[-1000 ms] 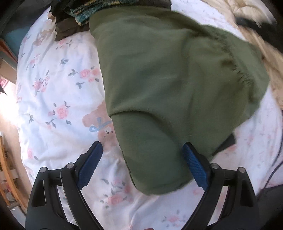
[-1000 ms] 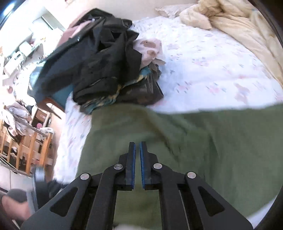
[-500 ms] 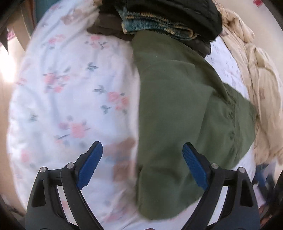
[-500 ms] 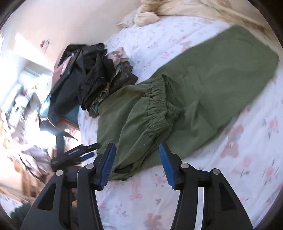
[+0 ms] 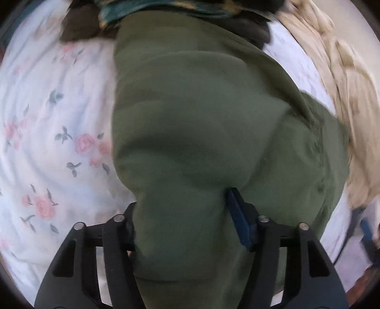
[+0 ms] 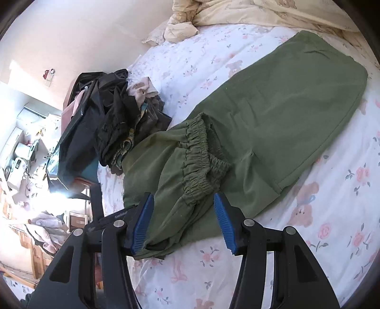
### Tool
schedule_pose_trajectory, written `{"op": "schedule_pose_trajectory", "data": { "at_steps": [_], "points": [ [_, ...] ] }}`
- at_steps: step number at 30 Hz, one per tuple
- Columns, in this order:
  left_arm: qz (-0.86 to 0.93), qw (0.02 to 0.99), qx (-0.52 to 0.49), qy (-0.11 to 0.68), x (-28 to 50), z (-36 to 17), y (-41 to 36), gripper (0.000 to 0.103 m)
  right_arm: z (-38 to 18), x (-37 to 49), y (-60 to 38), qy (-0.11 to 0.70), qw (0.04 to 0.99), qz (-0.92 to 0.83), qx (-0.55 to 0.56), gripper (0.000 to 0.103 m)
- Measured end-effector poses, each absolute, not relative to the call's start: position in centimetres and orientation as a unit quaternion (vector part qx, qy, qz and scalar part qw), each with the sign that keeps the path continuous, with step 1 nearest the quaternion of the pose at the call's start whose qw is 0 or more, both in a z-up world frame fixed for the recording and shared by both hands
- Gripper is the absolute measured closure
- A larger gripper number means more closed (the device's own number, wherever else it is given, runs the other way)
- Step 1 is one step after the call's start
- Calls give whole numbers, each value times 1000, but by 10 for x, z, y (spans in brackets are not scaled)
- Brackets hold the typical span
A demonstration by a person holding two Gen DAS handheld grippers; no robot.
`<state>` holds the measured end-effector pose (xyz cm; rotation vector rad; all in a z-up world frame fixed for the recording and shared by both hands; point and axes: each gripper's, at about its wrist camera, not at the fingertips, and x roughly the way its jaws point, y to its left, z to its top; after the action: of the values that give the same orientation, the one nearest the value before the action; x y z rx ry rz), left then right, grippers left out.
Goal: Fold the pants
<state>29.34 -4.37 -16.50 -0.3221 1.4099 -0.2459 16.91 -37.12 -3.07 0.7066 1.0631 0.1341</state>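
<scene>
Olive green pants (image 6: 273,123) lie on the floral bed sheet (image 6: 332,214), legs stretched to the far right, elastic waistband (image 6: 199,154) bunched near the middle. My right gripper (image 6: 182,223) is open, its jaws on either side of the near waist fabric, holding nothing. In the left wrist view the pants (image 5: 201,118) fill the frame. My left gripper (image 5: 182,214) is open with a thick bunch of green fabric between its jaws; the left fingertip is hidden under the cloth.
A pile of dark clothes (image 6: 111,118) sits at the bed's left edge, touching the pants. A cream duvet (image 6: 249,14) lies at the far end. Cluttered furniture (image 6: 28,166) stands beyond the bed's left side.
My left gripper has moved forward over the pants, so fabric now sits between its jaws. My right gripper let go of the pants, opened and drew back above the waistband.
</scene>
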Motion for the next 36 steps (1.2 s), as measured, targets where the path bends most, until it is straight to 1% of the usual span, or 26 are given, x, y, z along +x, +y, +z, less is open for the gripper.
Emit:
{"op": "schedule_pose_trajectory", "data": {
  "at_steps": [3, 4, 6, 10, 13, 18, 20, 26, 30, 36],
  "points": [
    [-106, 745, -127, 646, 294, -160, -46, 86, -29, 169, -371, 497, 803, 61, 325, 48],
    [-107, 749, -110, 644, 294, -157, -50, 92, -29, 170, -371, 498, 803, 60, 322, 47],
    [-101, 755, -98, 640, 290, -151, -56, 95, -30, 172, -370, 500, 802, 61, 321, 47],
    [-99, 764, -90, 631, 283, -137, -65, 97, -30, 175, -369, 500, 806, 56, 313, 47],
    [-105, 785, -55, 608, 274, -119, -74, 97, -32, 176, -370, 504, 804, 52, 313, 47],
    [-84, 767, -74, 632, 277, -123, -79, 97, -28, 175, -372, 496, 803, 52, 326, 47],
    [-76, 769, -66, 631, 278, -125, -74, 97, -26, 175, -371, 495, 806, 53, 321, 47],
    [-51, 770, -29, 635, 276, -127, -95, 97, -22, 173, -379, 490, 807, 47, 327, 47],
    [-52, 778, 11, 626, 270, -120, -112, 98, -21, 173, -379, 490, 807, 52, 326, 47],
    [-68, 781, 22, 621, 267, -93, -120, 98, -16, 173, -381, 485, 809, 57, 328, 47]
  ]
}}
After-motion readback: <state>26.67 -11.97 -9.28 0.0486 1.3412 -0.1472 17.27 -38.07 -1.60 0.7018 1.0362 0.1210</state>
